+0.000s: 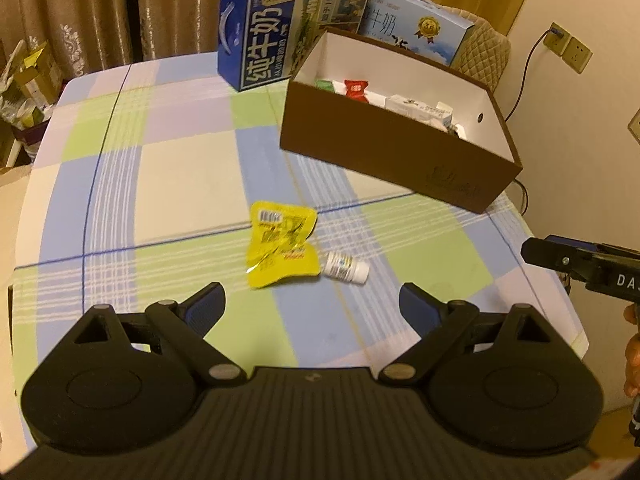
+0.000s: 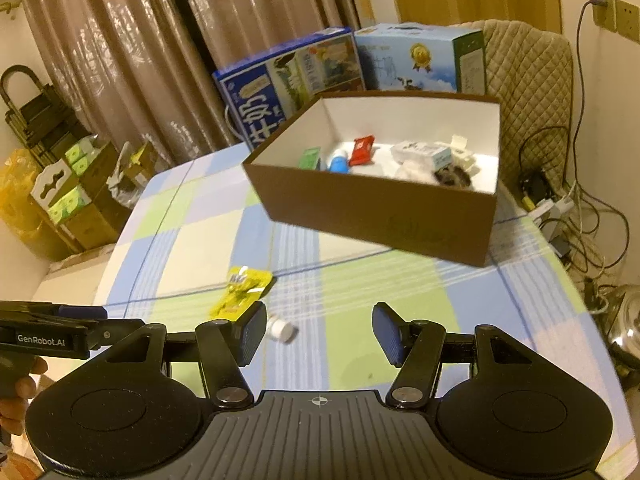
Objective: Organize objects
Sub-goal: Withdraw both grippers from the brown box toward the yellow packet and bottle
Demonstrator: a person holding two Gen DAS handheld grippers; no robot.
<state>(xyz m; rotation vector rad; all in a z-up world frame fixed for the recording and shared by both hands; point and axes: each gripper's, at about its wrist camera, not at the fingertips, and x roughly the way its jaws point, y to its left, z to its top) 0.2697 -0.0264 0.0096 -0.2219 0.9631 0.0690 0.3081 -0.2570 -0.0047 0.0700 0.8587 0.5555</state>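
On the checked tablecloth (image 1: 168,184) a crumpled yellow packet (image 1: 280,244) lies flat, and a small white bottle (image 1: 346,267) lies on its side just beside the packet's right edge. The left gripper (image 1: 311,308) hangs above the near part of the table with its blue-padded fingers spread wide and nothing between them; packet and bottle sit a little ahead of its fingertips, the packet toward the left finger (image 1: 206,306), the bottle nearer the middle of the gap. The right gripper (image 2: 320,334) is likewise released and empty. In its own view the bottle lies just ahead of its left finger (image 2: 252,330), partly hidden by the pad, with the packet farther off to the left. Farther back stands an open brown box (image 1: 384,148), well apart from both loose things, holding a red sachet (image 2: 362,150), a green packet (image 2: 310,159), a blue-and-white item (image 2: 339,161) and a white carton (image 2: 424,154). Behind it stand two milk cartons (image 1: 280,28).
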